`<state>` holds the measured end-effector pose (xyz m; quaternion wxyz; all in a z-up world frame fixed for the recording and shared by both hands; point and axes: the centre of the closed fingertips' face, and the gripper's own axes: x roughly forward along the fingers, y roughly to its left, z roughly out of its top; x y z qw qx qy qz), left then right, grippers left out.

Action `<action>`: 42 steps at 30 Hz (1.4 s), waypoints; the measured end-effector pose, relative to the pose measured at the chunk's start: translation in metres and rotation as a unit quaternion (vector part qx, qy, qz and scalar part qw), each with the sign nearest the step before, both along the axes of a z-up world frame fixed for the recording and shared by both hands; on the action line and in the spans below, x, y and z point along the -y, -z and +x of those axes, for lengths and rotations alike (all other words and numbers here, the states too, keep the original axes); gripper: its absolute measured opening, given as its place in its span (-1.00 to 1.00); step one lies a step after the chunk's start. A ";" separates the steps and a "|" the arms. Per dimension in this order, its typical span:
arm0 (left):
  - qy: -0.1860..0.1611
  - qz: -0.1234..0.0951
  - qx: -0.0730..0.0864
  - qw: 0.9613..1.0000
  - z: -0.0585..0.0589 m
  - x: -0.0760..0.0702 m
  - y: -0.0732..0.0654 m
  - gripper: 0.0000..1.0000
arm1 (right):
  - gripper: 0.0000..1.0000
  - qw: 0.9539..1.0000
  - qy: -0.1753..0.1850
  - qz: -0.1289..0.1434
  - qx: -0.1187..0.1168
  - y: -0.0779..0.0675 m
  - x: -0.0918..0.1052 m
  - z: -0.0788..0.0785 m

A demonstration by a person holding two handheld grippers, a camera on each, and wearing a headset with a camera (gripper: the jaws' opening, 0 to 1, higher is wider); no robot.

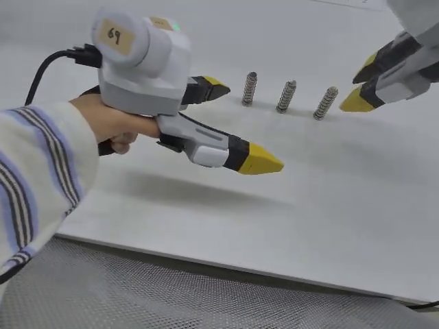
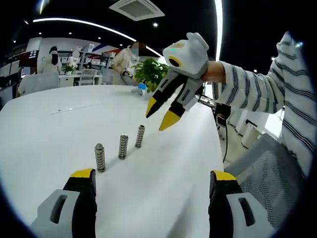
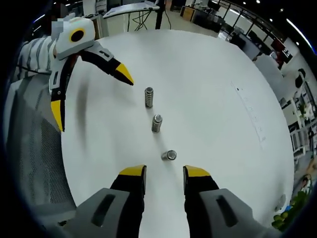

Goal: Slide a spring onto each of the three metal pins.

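Note:
Three coil springs stand upright in a row on the white table, each around a pin: one (image 1: 250,89), one (image 1: 287,96) and one (image 1: 326,103). My left gripper (image 1: 243,127) hovers left of the row, jaws wide open and empty. In its own view the left gripper (image 2: 153,176) has the springs (image 2: 123,146) ahead on the left. My right gripper (image 1: 358,88) hangs above the right end of the row, open with nothing held. In its own view the right gripper (image 3: 165,172) has the nearest spring (image 3: 169,155) just beyond its tips.
The white table (image 1: 288,219) has its front edge near the bottom, with a grey mesh chair (image 1: 137,295) below it. A black cable (image 1: 48,65) trails from the left gripper. Desks, people and a plant (image 2: 148,72) stand far behind.

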<state>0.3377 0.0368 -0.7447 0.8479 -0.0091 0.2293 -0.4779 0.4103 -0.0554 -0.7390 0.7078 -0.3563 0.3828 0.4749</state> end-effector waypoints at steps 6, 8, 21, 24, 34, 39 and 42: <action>0.002 0.004 -0.004 1.000 -0.002 -0.004 -0.001 0.85 | -0.33 0.998 0.035 0.045 0.008 -0.004 0.005 -0.011; 0.003 0.003 -0.004 1.000 -0.002 -0.005 -0.002 0.85 | -0.31 0.998 0.043 0.053 0.011 -0.004 0.006 -0.012; -0.011 -0.002 0.001 1.000 -0.001 -0.015 -0.011 0.85 | 0.10 0.984 0.083 0.156 -0.009 0.008 -0.002 -0.040; -0.013 -0.007 0.000 1.000 -0.001 -0.016 -0.012 0.85 | 0.16 0.977 0.095 0.189 -0.007 0.006 -0.004 -0.043; -0.022 -0.015 -0.002 1.000 -0.003 -0.019 -0.016 0.89 | 0.78 0.956 0.136 0.258 -0.001 0.006 0.001 -0.051; -0.026 -0.008 -0.003 1.000 -0.004 -0.025 -0.016 0.93 | 0.94 0.954 0.143 0.265 0.000 0.006 0.005 -0.057; -0.027 -0.007 0.000 1.000 -0.007 -0.027 -0.020 0.96 | 0.99 0.952 0.151 0.267 0.007 0.004 0.007 -0.059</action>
